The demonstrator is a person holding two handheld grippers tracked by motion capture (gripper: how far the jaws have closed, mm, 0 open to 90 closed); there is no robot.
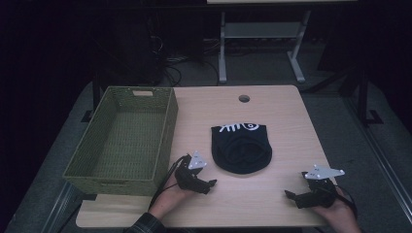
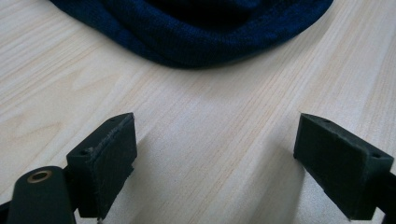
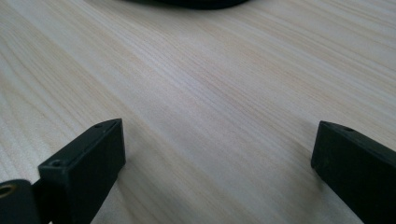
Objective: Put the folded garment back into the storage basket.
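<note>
A dark navy knit beanie (image 1: 241, 147) with white lettering lies flat at the middle of the light wooden table (image 1: 272, 111). My left gripper (image 1: 210, 185) rests on the table just left of and below the hat, jaws open and empty. In the left gripper view the beanie's rim (image 2: 196, 32) lies a short way ahead of the wide-apart jaws of the left gripper (image 2: 215, 163). My right gripper (image 1: 289, 195) sits near the front right of the table, open with nothing between its jaws. The right gripper view looks past the spread jaws of the right gripper (image 3: 217, 163) onto bare wood.
A green woven basket (image 1: 167, 127), empty, stands along the table's left side, close to my left hand. A round cable hole (image 1: 244, 98) is at the table's far edge. A white desk frame (image 1: 260, 43) stands on the floor beyond.
</note>
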